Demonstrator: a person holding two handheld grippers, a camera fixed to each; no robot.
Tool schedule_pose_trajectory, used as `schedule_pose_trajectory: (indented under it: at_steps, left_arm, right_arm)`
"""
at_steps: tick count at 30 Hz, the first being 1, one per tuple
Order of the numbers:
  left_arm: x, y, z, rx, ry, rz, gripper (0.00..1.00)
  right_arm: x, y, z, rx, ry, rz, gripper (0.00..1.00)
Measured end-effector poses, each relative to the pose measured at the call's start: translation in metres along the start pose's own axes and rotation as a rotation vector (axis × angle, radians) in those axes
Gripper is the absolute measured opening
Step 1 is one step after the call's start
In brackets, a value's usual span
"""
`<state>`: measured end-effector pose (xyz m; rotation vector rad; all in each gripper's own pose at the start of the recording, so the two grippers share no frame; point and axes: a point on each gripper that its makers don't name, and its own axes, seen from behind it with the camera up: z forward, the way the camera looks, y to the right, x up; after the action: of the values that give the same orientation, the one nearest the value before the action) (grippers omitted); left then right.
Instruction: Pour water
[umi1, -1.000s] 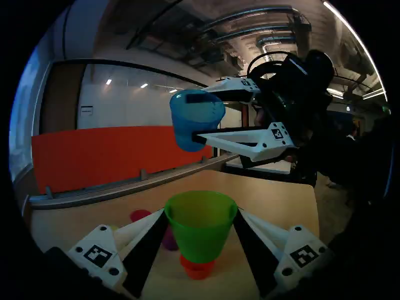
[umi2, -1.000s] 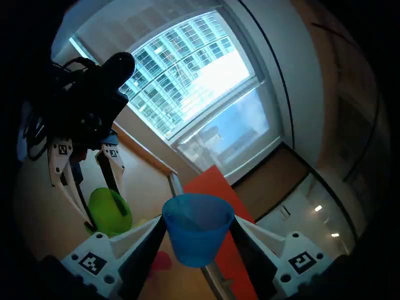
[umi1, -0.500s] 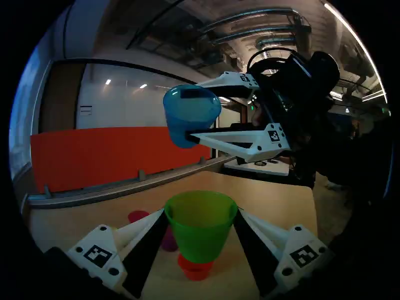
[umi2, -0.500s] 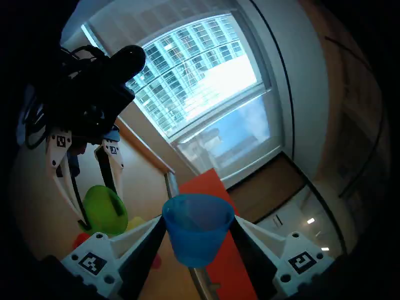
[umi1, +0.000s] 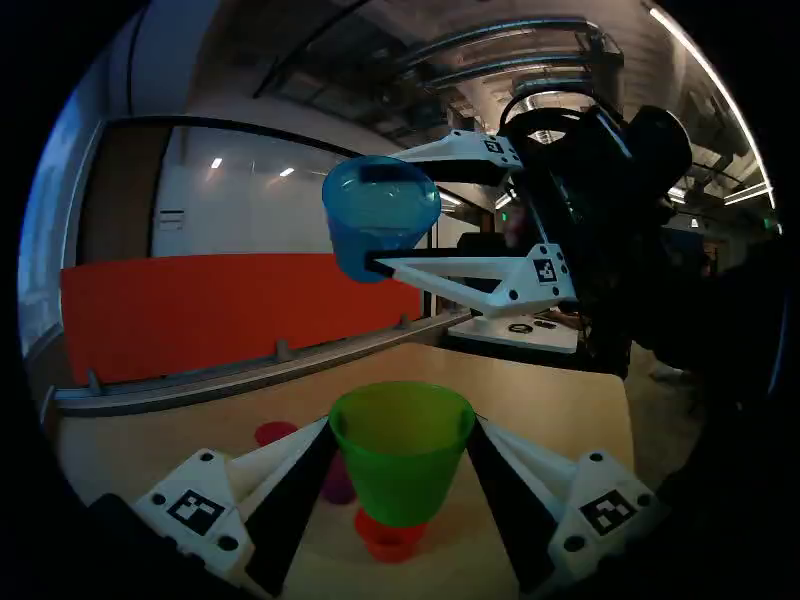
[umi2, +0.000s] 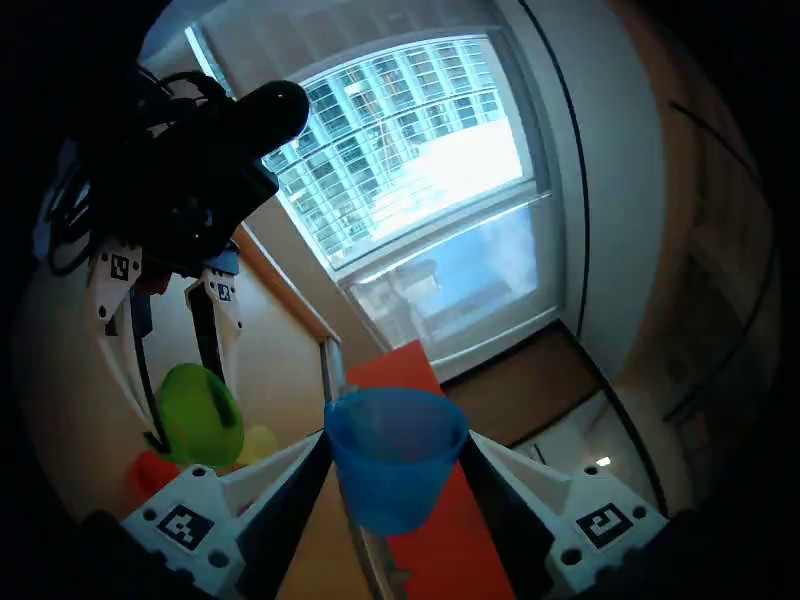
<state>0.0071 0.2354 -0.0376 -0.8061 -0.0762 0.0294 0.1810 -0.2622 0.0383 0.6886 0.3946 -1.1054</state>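
Observation:
In the left gripper view, my left gripper (umi1: 400, 470) is shut on a green cup (umi1: 402, 450), held upright above the wooden table (umi1: 540, 385). Higher up, the right gripper (umi1: 375, 215) holds a blue cup (umi1: 380, 215) tilted over, its mouth turned toward the camera. In the right gripper view, my right gripper (umi2: 397, 470) is shut on that blue cup (umi2: 395, 455). The left gripper (umi2: 180, 385) hangs at the left with the green cup (umi2: 200, 415) between its fingers.
An orange cup (umi1: 390, 535), a purple cup (umi1: 338, 478) and a pink cup (umi1: 273, 432) stand on the table under the green cup. An orange wall panel (umi1: 220, 305) and a rail run behind. A large window (umi2: 420, 180) faces the right gripper.
The right gripper has lifted the blue cup slightly and carried it left, tilting it further. The green cup stays still in the left gripper.

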Motion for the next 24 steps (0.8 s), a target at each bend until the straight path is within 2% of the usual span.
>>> schedule_pose_trajectory:
  at_steps: [14,24]
  left_arm:
    - [0.002,0.003,0.002,-0.005,0.001,0.005,0.88]
    - [0.004,0.004,0.002,-0.006,0.002,0.006,0.87]
  right_arm:
    - [0.001,0.009,0.002,-0.022,-0.002,-0.098,0.90]
    - [0.004,0.014,0.002,-0.035,0.003,-0.133,0.90]
